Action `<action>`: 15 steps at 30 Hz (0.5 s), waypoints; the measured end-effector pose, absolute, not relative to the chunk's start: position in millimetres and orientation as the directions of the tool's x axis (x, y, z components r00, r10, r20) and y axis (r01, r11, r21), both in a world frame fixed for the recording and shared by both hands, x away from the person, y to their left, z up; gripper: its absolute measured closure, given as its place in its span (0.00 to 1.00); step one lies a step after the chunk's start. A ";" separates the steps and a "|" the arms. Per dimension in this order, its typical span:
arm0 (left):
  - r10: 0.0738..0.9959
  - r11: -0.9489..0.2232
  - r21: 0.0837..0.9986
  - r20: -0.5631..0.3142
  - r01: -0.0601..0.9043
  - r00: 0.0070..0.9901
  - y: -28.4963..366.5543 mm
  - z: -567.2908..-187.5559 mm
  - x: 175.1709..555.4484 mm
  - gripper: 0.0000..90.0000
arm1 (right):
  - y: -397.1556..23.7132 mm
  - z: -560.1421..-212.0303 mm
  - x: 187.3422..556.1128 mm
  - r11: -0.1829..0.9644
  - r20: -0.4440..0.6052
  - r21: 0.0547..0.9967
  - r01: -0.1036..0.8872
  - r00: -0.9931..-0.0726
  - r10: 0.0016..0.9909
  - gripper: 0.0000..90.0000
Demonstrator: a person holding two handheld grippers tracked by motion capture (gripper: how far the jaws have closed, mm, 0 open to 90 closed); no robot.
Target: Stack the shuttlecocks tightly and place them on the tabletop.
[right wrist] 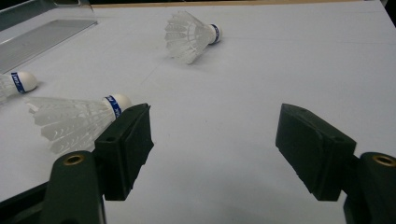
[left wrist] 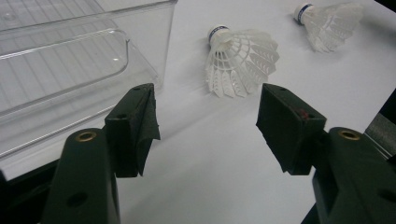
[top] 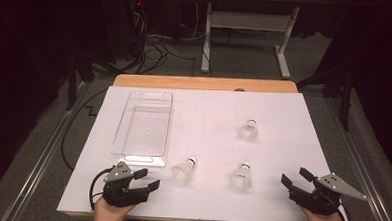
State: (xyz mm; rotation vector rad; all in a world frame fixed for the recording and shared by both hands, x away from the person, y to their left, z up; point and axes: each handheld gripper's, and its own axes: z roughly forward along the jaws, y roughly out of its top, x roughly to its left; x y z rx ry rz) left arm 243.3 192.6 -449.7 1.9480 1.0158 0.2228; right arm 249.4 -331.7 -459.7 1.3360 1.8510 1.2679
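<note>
My left gripper [top: 147, 180] sits low at the lower left of the high view, jaws spread with nothing between them. The nearest shuttlecock [top: 184, 170] lies on its side just right of it on the white surface [top: 283, 119], below the clear tray [top: 146, 122] (cork toward the top). My right gripper [top: 297, 178], lower right, also gapes empty; the second shuttlecock [top: 241, 176] lies left of it, a third [top: 248, 129] higher up.
</note>
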 end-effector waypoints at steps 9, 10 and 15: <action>0.724 -0.277 0.778 -0.216 0.564 0.655 179.3 -448.9 245.8 0.45 | -331.6 -459.7 249.4 0.074 0.106 0.899 0.431 -0.377 0.920 0.30; 0.724 -0.277 0.778 -0.216 0.564 0.655 179.3 -448.9 245.8 0.45 | -331.6 -459.7 249.4 0.074 0.106 0.899 0.431 -0.377 0.920 0.30; 0.717 -0.293 0.773 -0.211 0.562 0.664 170.4 -450.0 247.6 0.45 | -331.8 -459.7 249.3 0.073 0.105 0.900 0.430 -0.376 0.921 0.30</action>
